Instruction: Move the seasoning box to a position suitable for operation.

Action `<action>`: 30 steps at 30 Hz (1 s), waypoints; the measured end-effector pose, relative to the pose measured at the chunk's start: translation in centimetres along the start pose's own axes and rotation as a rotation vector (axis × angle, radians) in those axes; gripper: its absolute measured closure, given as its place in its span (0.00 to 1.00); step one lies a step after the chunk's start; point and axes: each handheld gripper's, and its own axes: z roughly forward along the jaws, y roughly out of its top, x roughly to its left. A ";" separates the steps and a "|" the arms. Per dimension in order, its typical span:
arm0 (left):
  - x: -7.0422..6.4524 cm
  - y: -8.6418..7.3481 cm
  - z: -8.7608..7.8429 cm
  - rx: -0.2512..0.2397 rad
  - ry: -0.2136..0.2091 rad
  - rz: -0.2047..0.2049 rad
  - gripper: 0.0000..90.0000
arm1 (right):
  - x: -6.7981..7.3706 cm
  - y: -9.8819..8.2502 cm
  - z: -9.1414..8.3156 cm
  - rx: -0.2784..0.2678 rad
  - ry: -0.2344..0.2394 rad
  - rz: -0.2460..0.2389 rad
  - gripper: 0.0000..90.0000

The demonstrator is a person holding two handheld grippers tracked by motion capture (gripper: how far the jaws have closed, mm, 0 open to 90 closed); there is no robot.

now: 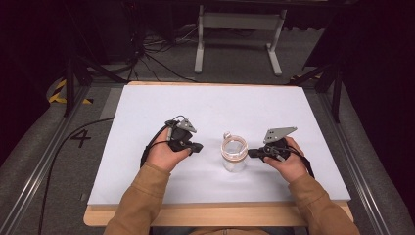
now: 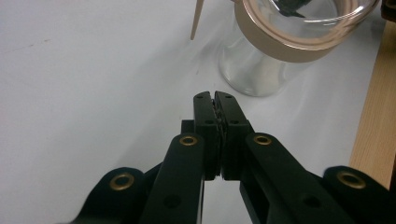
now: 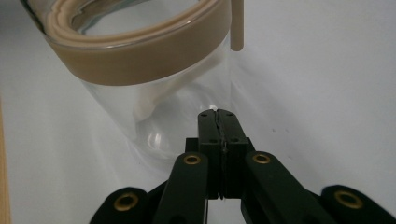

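From high view I've got the jar upright mid-table between left gripper and right gripper, untouched; left gripper view: jaws pinched together, empty, jar just ahead; right gripper view: same, tips almost at the glass, so nothing started yet.

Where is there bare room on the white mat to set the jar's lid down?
The far half of the white mat, beyond the jar, is bare, as are its left and right margins outside each hand-held gripper. The middle is crowded: the left hand-held gripper and right hand-held gripper flank the jar closely.
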 end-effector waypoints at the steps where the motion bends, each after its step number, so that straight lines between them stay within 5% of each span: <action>1: 0.0 0.0 0.0 0.000 -0.001 0.001 0.98 | 0.1 0.0 0.0 0.007 -0.004 -0.003 1.00; 10: 0.1 0.3 0.4 -0.002 -0.010 0.007 0.98 | 1.1 -0.8 -0.1 0.061 0.006 -0.001 1.00; 22: 0.0 1.2 1.0 0.011 -0.029 0.035 0.98 | 2.1 -1.1 -0.2 0.047 0.043 -0.010 1.00; 30: 0.2 1.6 0.8 -0.062 -0.049 0.015 1.00 | 1.3 -1.6 -1.7 0.004 0.010 0.012 1.00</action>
